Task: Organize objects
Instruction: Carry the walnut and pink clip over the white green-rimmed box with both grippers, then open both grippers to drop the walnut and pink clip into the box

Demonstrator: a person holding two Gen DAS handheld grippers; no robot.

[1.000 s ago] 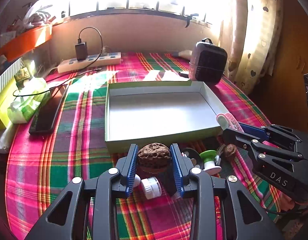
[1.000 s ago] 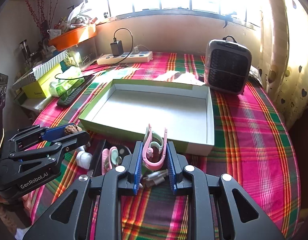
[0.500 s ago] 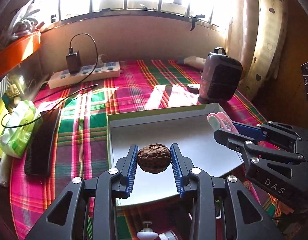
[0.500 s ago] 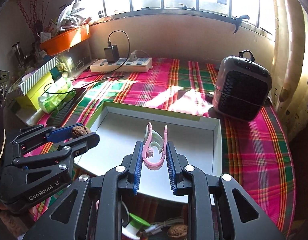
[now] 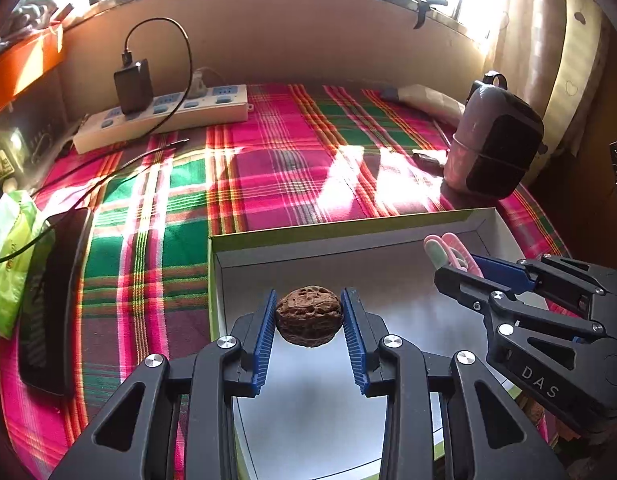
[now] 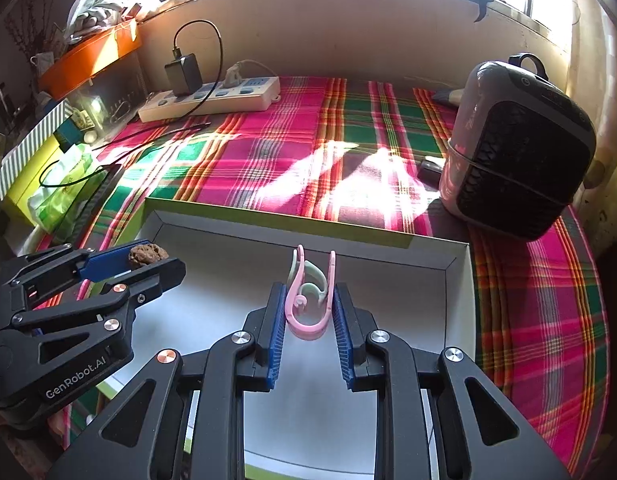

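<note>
A: Both grippers have been carried forward from the clutter at the near edge of the table and are now held over the box point(image 5: 388, 240). The left gripper point(image 5: 309, 322) is pinched on a walnut point(image 5: 309, 316); the right gripper point(image 6: 308, 312) is pressed nearly together on a pink clip point(image 6: 308, 308).

B: Grip changed at all?

A: No change seen. Same hold on both across the earlier views. Only the position has shifted: a second ago the box was ahead of the fingers, now its white floor is seen right under them.

B: Box contents?

A: Nothing is seen lying on the visible floor. The walnut is held over the left part, near the left wall; the clip is held over the middle-right part, short of the far wall.

B: Meaning for the task?

A: Transport is judged about done, and release is likely the next step. Neither item has been set down yet. The walnut is round, so rolling can be expected if it is dropped from height. Heater point(image 6: 520, 156), power strip point(image 5: 160, 116) and tablecloth point(image 5: 268, 168) are left untouched.
</note>
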